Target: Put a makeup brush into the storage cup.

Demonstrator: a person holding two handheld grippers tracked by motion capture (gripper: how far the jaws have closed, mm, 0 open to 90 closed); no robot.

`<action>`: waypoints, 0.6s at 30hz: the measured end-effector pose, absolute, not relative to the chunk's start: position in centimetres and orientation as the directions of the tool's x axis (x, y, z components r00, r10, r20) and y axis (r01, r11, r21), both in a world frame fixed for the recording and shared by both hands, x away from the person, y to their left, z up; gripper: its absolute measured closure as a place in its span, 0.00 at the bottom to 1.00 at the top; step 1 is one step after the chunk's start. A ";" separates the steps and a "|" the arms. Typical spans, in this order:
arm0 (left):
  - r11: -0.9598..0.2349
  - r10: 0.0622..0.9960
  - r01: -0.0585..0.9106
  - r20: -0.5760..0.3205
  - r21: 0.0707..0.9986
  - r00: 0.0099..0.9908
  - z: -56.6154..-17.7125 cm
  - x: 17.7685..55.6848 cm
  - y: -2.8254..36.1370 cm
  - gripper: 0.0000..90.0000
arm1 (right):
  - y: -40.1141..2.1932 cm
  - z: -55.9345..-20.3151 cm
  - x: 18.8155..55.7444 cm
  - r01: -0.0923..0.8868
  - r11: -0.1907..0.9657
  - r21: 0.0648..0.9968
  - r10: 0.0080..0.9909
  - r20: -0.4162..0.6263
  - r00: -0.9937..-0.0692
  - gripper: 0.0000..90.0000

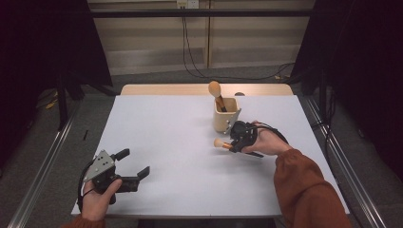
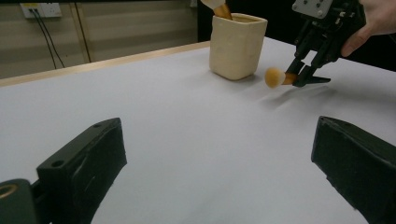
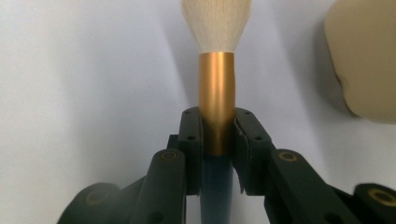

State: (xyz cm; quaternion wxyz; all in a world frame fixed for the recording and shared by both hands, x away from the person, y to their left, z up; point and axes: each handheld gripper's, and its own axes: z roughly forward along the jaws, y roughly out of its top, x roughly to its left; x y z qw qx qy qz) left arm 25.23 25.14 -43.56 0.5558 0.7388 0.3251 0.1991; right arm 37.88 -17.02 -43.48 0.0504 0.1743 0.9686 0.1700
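Observation:
A makeup brush point(image 3: 216, 93) with a cream tuft, a gold ferrule and a dark handle is clamped between the jaws of my right gripper point(image 3: 216, 133). From above, the same brush point(image 1: 219, 143) lies level, tuft to the left, with the right gripper point(image 1: 231, 145) shut on it just in front of a cream cup point(image 1: 225, 118). A second brush point(image 1: 216, 91) stands tuft-up in that cup. My left gripper point(image 1: 132, 164) rests open near the table's front left corner, nothing between its jaws. The left gripper view has the cup point(image 2: 236, 44) and the held brush point(image 2: 275, 77) far ahead.
The white table point(image 1: 180, 142) stretches bare between the two hands. Its wooden back edge point(image 1: 166, 89) runs behind the cup. Dark curtains and cables on the floor surround the table.

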 end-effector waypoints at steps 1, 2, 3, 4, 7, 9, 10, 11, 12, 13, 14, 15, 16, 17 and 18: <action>-0.174 0.701 0.258 -0.064 0.950 0.710 -43.6 25.3 25.2 0.03 | -17.2 -43.4 37.8 0.340 0.872 0.353 0.375 -0.034 -0.926 0.83; -0.175 0.701 0.259 -0.064 0.950 0.710 -43.6 25.3 25.2 0.03 | -17.5 -43.3 37.8 0.344 0.865 0.365 0.383 -0.036 -0.923 0.83; -0.176 0.701 0.259 -0.063 0.950 0.710 -43.6 25.3 25.2 0.03 | -17.6 -43.2 37.7 0.354 0.857 0.374 0.393 -0.032 -0.919 0.83; -0.177 0.701 0.259 -0.063 0.950 0.711 -43.6 25.3 25.1 0.03 | -17.8 -43.2 37.7 0.356 0.849 0.391 0.400 -0.032 -0.916 0.83; -0.177 0.701 0.259 -0.064 0.949 0.710 -43.6 25.3 25.1 0.03 | -18.6 -42.8 37.7 0.368 0.813 0.452 0.422 -0.023 -0.906 0.83; -0.177 0.702 0.259 -0.063 0.950 0.710 -43.6 25.3 25.2 0.03 | -19.0 -42.5 37.6 0.387 0.778 0.496 0.455 -0.019 -0.890 0.83; -0.176 0.702 0.259 -0.063 0.950 0.709 -43.6 25.3 25.2 0.03 | -19.1 -42.4 37.5 0.387 0.769 0.508 0.457 -0.014 -0.890 0.83; -0.176 0.702 0.259 -0.063 0.950 0.709 -43.6 25.3 25.2 0.03 | -19.3 -42.3 37.4 0.387 0.755 0.529 0.464 -0.015 -0.886 0.83; -0.177 0.702 0.259 -0.063 0.949 0.709 -43.6 25.3 25.2 0.03 | -19.4 -42.1 37.2 0.393 0.746 0.538 0.473 -0.013 -0.881 0.83; -0.178 0.702 0.259 -0.062 0.949 0.710 -43.6 25.3 25.2 0.03 | -19.5 -42.0 37.1 0.386 0.738 0.553 0.472 -0.014 -0.882 0.83; -0.178 0.701 0.259 -0.063 0.949 0.710 -43.6 25.3 25.2 0.03 | -19.6 -41.9 37.0 0.382 0.730 0.566 0.476 -0.021 -0.879 0.83; -0.178 0.701 0.259 -0.063 0.949 0.710 -43.6 25.3 25.2 0.03 | -19.7 -41.7 36.8 0.377 0.724 0.578 0.478 -0.027 -0.878 0.83; -0.178 0.702 0.259 -0.062 0.949 0.710 -43.6 25.3 25.2 0.03 | -19.7 -41.6 36.7 0.376 0.719 0.585 0.483 -0.031 -0.875 0.83; -0.177 0.702 0.258 -0.062 0.950 0.710 -43.6 25.3 25.2 0.03 | -19.8 -41.5 36.5 0.376 0.711 0.595 0.485 -0.028 -0.874 0.83; -0.176 0.702 0.258 -0.063 0.950 0.709 -43.6 25.3 25.2 0.03 | -19.9 -41.4 36.4 0.376 0.699 0.608 0.494 -0.030 -0.869 0.83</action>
